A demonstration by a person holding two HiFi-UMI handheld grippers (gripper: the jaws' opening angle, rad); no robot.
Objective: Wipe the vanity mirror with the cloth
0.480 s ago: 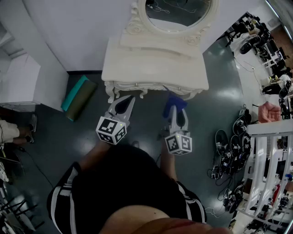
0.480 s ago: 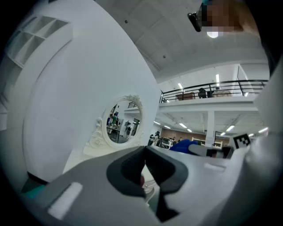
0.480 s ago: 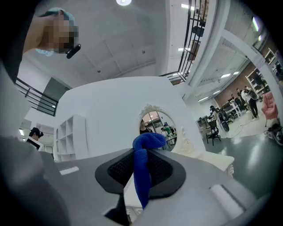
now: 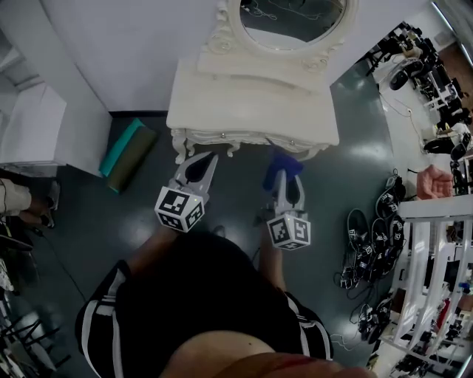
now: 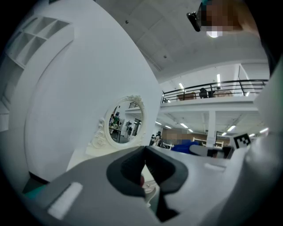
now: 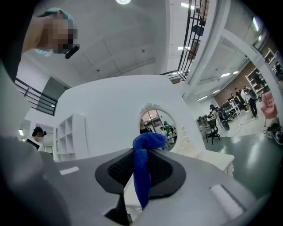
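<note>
Right gripper (image 4: 285, 183) and left gripper (image 4: 199, 167) point forward, level, just short of the table's (image 4: 251, 111) front edge, floor (image 4: 235, 193) below. Right clamps the cloth (image 6: 142, 178); left jaws closed, empty. Mirror (image 4: 292, 18) stands beyond, at the table's back

Cream vanity table (image 4: 251, 107), oval mirror (image 4: 292, 18) at its back

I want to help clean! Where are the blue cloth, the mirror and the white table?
blue cloth (image 6: 142, 176): right gripper view, on the strip between the jaws.
mirror (image 4: 292, 18): head view, on the glass.
white table (image 4: 251, 103): head view, on its bare top.
</note>
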